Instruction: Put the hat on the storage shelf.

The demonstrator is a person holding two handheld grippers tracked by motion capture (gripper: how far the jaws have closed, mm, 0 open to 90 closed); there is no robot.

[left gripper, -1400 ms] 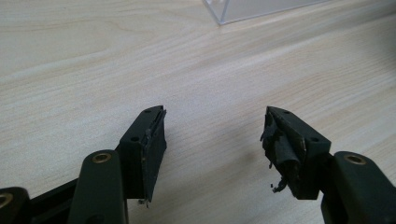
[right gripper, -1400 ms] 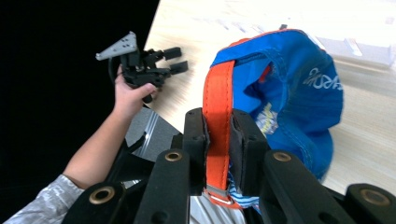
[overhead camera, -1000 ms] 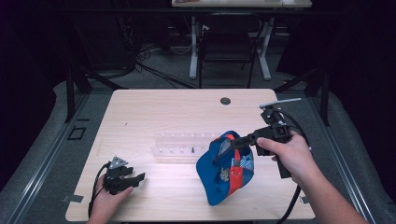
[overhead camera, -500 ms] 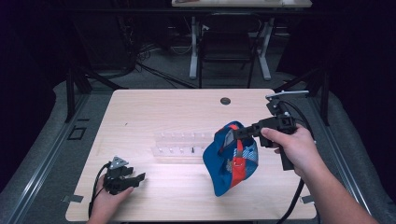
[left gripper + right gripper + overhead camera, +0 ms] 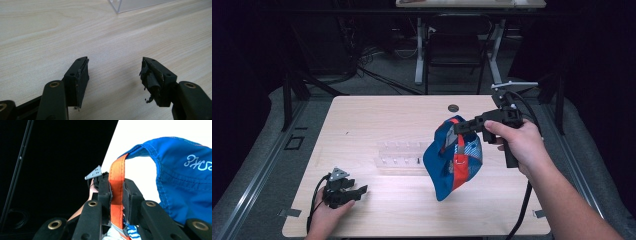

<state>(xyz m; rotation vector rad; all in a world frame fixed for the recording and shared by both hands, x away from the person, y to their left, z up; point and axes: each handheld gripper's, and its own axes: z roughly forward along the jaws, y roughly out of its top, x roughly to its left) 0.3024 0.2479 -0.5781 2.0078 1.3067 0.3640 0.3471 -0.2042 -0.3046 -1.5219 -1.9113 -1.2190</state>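
The right tool is closed on the orange strap of a blue cap. The strap is clamped flat between both jaws. The cap hangs from the tool above the right half of the tabletop, clear of the surface. A clear plastic tray lies on the tabletop just left of the cap. The left tool rests at the near left corner, jaws wide apart and holding nothing.
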